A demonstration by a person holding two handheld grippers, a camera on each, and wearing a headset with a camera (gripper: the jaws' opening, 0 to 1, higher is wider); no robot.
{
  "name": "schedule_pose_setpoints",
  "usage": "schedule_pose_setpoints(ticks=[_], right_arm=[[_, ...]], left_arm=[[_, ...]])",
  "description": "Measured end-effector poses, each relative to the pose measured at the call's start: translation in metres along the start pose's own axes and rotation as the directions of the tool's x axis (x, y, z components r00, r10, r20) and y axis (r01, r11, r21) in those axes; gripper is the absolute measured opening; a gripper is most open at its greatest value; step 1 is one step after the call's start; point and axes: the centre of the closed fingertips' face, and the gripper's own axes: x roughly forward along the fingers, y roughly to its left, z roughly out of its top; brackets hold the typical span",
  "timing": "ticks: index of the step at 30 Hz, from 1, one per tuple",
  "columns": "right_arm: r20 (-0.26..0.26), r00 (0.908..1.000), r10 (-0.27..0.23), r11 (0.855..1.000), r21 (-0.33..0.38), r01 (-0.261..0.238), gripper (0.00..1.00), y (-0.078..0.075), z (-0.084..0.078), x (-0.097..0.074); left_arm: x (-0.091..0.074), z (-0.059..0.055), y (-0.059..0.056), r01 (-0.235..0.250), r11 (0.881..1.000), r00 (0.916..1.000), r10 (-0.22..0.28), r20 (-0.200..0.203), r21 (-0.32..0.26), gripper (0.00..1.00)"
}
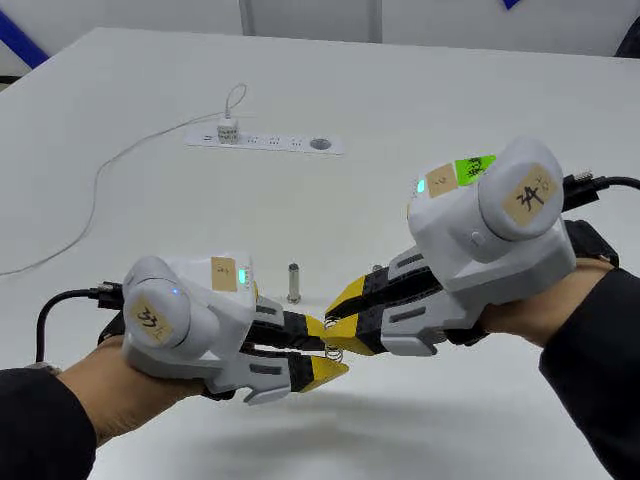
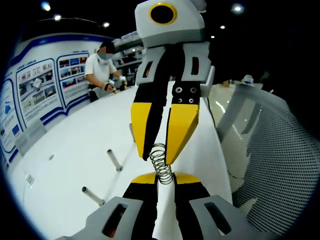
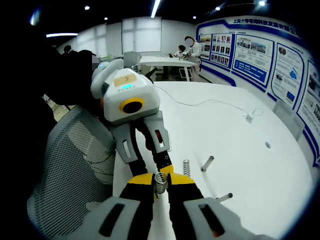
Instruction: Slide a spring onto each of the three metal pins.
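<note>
- Left gripper [image 1: 328,348] pinched one end of a spring [image 1: 335,352], jaws nearly closed.
- Right gripper [image 1: 332,328] clamped its other end likewise.
- Metal pin [image 1: 294,283] stood upright just behind them.

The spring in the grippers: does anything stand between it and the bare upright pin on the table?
Nothing visible does. The spring is held above the table at the tips of the left gripper and the right gripper; the upright pin stands beyond them, with only bare table between.
</note>
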Motion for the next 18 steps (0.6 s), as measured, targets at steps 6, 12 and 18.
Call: schedule_pose_setpoints(ticks=[6, 12, 18], right_arm=[[-0.005, 0.9999, -0.013, 1.0, 0.001, 0.013, 0.11, -0.006, -0.002, -0.003], [-0.004, 0.9994, -0.033, 0.999, 0.012, 0.033, 0.11, -0.013, -0.003, -0.008], [0.002, 0.9979, -0.065, 0.998, 0.022, 0.065, 0.11, -0.026, -0.003, -0.014]], left_arm=[[-0.001, 0.002, 0.003, -0.007, 1.0, 0.9999, 0.008, 0.01, -0.027, 0.18], [-0.007, -0.002, 0.01, -0.031, 0.997, 0.9994, 0.032, 0.013, -0.069, 0.25], [-0.016, -0.005, 0.018, -0.063, 0.992, 0.9978, 0.065, 0.015, -0.11, 0.33]])
